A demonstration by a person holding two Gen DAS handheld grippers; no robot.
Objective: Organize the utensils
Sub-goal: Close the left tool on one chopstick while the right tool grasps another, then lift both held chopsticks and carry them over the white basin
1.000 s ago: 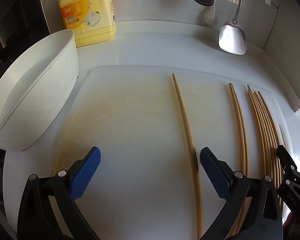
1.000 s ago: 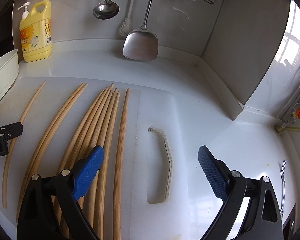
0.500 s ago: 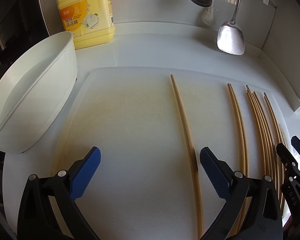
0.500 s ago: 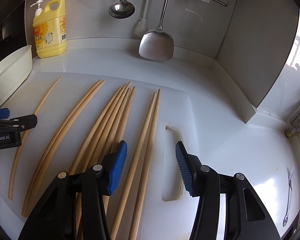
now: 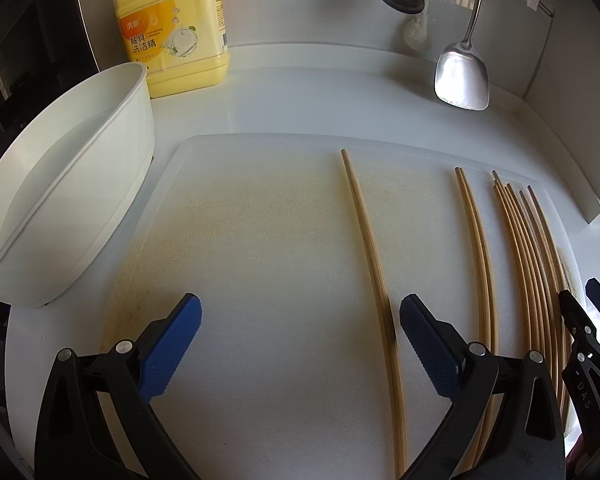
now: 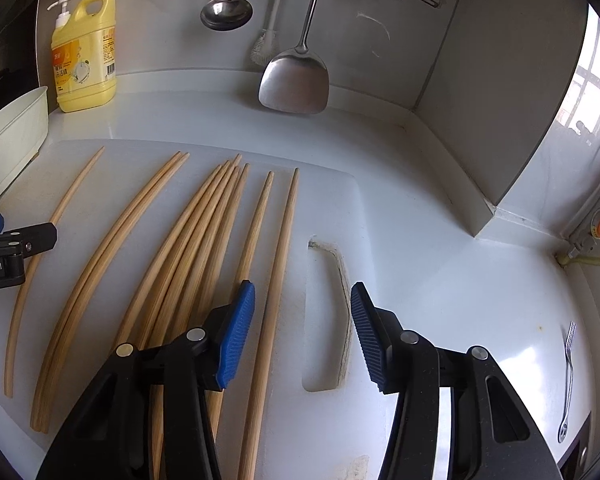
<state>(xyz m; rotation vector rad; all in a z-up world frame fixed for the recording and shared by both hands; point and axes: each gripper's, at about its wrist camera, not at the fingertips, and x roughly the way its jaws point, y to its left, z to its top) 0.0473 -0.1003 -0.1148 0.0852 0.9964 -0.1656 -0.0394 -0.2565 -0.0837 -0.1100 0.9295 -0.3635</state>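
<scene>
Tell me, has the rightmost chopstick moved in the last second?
Yes. The rightmost chopstick has slid right, away from the bundle and toward the cutting board's handle slot.

Both wrist views overlook (closely) shared chopsticks (image 5: 516,256).

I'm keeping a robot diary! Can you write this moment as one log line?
left tongs: open, empty, beside single chopstick | right tongs: open, straddling rightmost chopstick | chopsticks on cutting board
</scene>
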